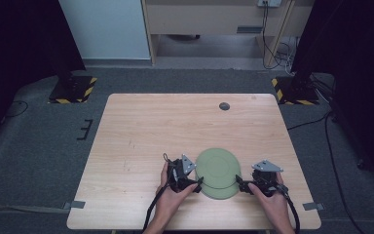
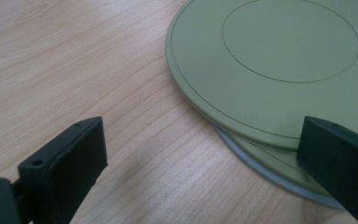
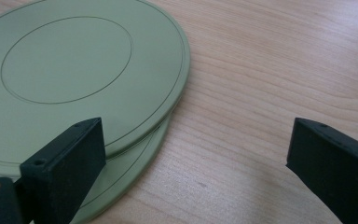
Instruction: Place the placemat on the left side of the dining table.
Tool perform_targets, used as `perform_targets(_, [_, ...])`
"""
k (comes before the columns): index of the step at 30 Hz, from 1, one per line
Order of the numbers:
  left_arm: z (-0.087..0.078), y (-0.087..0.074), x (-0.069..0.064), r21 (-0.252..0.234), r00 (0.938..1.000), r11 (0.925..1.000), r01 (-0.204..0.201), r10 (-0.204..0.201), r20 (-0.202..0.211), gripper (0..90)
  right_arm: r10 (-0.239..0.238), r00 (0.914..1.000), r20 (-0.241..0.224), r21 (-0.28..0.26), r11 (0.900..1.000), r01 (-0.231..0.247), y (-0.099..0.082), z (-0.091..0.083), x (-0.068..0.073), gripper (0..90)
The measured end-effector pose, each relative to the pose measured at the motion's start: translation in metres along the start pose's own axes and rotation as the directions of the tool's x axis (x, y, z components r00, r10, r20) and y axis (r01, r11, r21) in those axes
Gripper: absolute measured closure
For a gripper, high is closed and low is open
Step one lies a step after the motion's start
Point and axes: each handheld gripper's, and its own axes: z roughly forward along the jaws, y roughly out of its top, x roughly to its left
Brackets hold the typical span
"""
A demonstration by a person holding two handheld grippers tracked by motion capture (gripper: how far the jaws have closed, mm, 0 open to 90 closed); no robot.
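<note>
Found two olive-green plates stacked between the claws, on the table (image 1: 136, 126): upper plate (image 1: 217, 165) slid off-centre, lower plate (image 1: 224, 195) peeping out as a crescent on the near side, just ahead of both sets of jaws. Saw left claw (image 1: 198, 184) released, jaws wide apart, one over the stack's rim and the other over bare wood just outside it, gripping nothing. Saw right claw (image 1: 241, 185) released likewise, mirrored on the opposite rim, one jaw over the plates and one over bare table. Judged the plates stiff and hard, probably light plastic or melamine, with a smooth matt face likely to slide plate on plate and to slip in a shallow pinch. Reckoned the best hold to be the thin rim of the upper plate where it overhangs the lower one, one jaw above and one beneath; thought the lower plate harder to lift, lying flat on the wood with no gap showing. Noted wide bare wood ahead of the claws and out to each claw's outer side, with the table's front edge close behind them. Spotted a small dark round fitting (image 1: 224, 106) far ahead, well apart from the stack.
</note>
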Motion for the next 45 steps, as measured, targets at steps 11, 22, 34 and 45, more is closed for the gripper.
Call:
perform_targets(11, [0.001, 0.001, -0.002, -0.003, 0.9999, 1.0, 0.003, -0.003, -0.011, 1.6, 0.004, 1.0, 0.006, 0.0, 1.0, -0.004, 0.001, 0.002, -0.003, 4.6])
perform_targets(22, [0.004, 0.009, 0.0, 0.021, 0.9991, 0.999, -0.039, 0.039, -0.013, 2.2, 0.014, 0.9997, 0.021, 0.002, 0.9999, -0.014, 0.002, 0.005, -0.004, 2.2])
perform_targets(34, [0.004, 0.009, 0.002, 0.014, 0.9996, 0.9995, -0.029, 0.029, 0.005, 3.2, 0.0, 0.9998, 0.019, 0.007, 1.0, 0.0, 0.001, 0.002, -0.005, 4.1])
perform_targets(45, [0.007, 0.009, 0.006, 0.005, 0.9997, 0.9999, -0.014, 0.014, -0.02, 2.2, 0.016, 0.9987, 0.048, 0.01, 0.9998, -0.017, 0.0, 0.003, -0.01, 4.6])
